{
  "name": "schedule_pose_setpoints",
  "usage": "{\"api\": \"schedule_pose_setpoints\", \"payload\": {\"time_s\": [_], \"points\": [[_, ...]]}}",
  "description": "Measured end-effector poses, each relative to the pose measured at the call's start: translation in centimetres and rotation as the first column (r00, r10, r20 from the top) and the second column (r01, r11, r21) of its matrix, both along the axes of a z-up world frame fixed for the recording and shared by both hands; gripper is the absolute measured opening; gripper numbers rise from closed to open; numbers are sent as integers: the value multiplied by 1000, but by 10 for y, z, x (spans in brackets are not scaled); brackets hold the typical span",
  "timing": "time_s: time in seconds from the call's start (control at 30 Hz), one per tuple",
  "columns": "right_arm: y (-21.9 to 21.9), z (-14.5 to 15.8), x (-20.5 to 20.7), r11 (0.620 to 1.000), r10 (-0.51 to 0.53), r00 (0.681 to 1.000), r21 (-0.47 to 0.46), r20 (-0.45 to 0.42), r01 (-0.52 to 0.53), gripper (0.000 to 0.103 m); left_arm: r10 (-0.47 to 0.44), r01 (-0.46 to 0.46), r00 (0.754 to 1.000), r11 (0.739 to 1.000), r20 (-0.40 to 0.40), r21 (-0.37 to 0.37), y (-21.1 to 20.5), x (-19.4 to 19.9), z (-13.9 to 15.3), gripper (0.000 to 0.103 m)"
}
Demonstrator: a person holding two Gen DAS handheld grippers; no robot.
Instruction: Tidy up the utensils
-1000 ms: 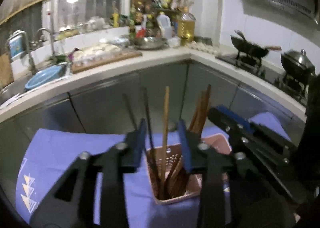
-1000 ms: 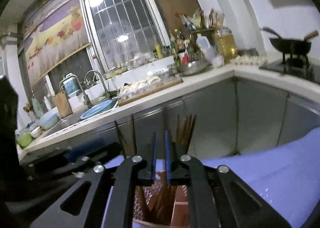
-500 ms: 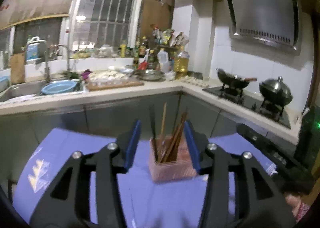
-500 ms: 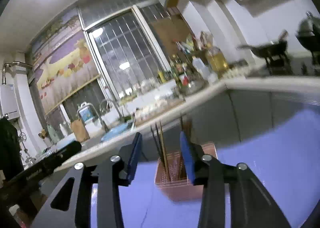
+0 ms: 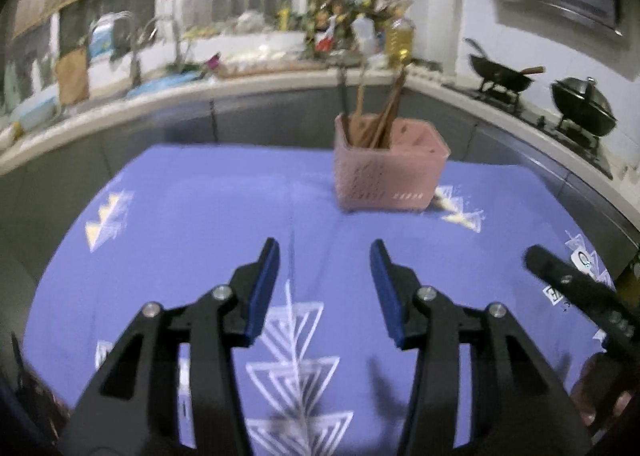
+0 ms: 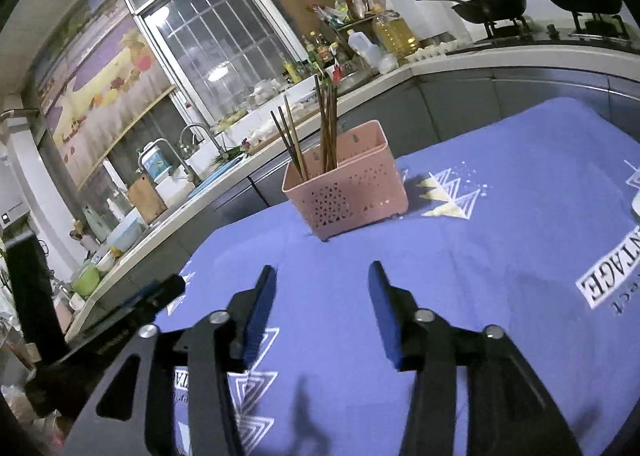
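A pink plastic basket with little holes in its sides (image 5: 387, 172) stands on the blue cloth with white triangle prints (image 5: 192, 216) that covers the table. Inside the basket is a bunch of long brown wooden chopsticks (image 5: 380, 112). They stand on end and lean against each other, and their tops poke out high above the rim. In the right wrist view the same basket (image 6: 346, 186) holds the chopsticks (image 6: 316, 132) in two small bunches, both in the left part of it. The right part looks bare, but the bottom is hidden.

The left gripper (image 5: 324, 256) hangs over the cloth, well apart from the basket. Its jaws are spread wide with nothing between them. The right gripper (image 6: 322, 276) does the same, jaws wide apart and holding nothing
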State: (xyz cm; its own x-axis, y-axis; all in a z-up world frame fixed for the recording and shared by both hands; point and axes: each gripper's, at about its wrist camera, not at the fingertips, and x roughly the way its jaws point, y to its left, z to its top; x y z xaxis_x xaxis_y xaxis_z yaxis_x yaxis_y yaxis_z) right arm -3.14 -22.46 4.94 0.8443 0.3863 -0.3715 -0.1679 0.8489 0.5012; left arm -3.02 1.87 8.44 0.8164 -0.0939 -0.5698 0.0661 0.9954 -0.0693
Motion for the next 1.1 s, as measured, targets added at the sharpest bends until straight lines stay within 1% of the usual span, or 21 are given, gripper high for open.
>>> {"api": "schedule_pose_setpoints", "payload": {"time_s": [0.03,0.1,0.17,0.2,0.27,0.43,0.6,0.67,0.73,0.77,0.83,0.97,1.03,1.1], "points": [[1,-1,-3,1000,6,1000,-1,-6,-6,59,25,-26,999,1000,-44,-16,5,1,-5,50],[2,-3,-8,1000,29,999,0,-21,-29,62,51,-56,994,998,-101,-39,13,1,-11,51],[3,-4,-12,999,45,998,6,-34,-45,62,62,-67,991,997,-117,-37,14,-1,-13,53],[4,-4,-13,999,50,998,13,-36,-50,63,75,-78,991,997,-111,-20,15,-4,-13,56],[4,-4,-17,998,59,997,27,-39,-58,63,94,-94,992,996,-88,5,15,-9,-10,68],[2,0,-21,994,85,996,67,-31,-83,66,108,-107,993,994,-45,40,13,-16,-1,70],[2,0,-24,992,95,995,85,-31,-92,67,118,-115,992,992,-35,57,10,-18,2,75],[0,-1,-25,995,70,997,76,-33,-67,71,124,-122,992,990,-30,73,9,-18,2,79],[-1,0,-26,998,23,999,58,-33,-21,80,137,-134,990,987,-25,90,9,-17,2,82],[-2,1,-28,998,5,1000,57,-28,-4,81,141,-138,990,986,-25,94,10,-17,2,82],[-4,2,-30,998,-4,1000,65,-12,4,82,147,-144,989,985,-27,97,11,-16,2,87],[-3,5,-33,999,-19,1000,44,16,18,83,158,-155,987,981,-18,113,14,-15,5,94],[-1,6,-34,999,-24,999,32,26,24,84,148,-144,989,982,-24,126,12,-15,5,96],[1,6,-33,999,-22,999,32,24,21,85,144,-138,989,982,-33,131,11,-15,4,97]]}}
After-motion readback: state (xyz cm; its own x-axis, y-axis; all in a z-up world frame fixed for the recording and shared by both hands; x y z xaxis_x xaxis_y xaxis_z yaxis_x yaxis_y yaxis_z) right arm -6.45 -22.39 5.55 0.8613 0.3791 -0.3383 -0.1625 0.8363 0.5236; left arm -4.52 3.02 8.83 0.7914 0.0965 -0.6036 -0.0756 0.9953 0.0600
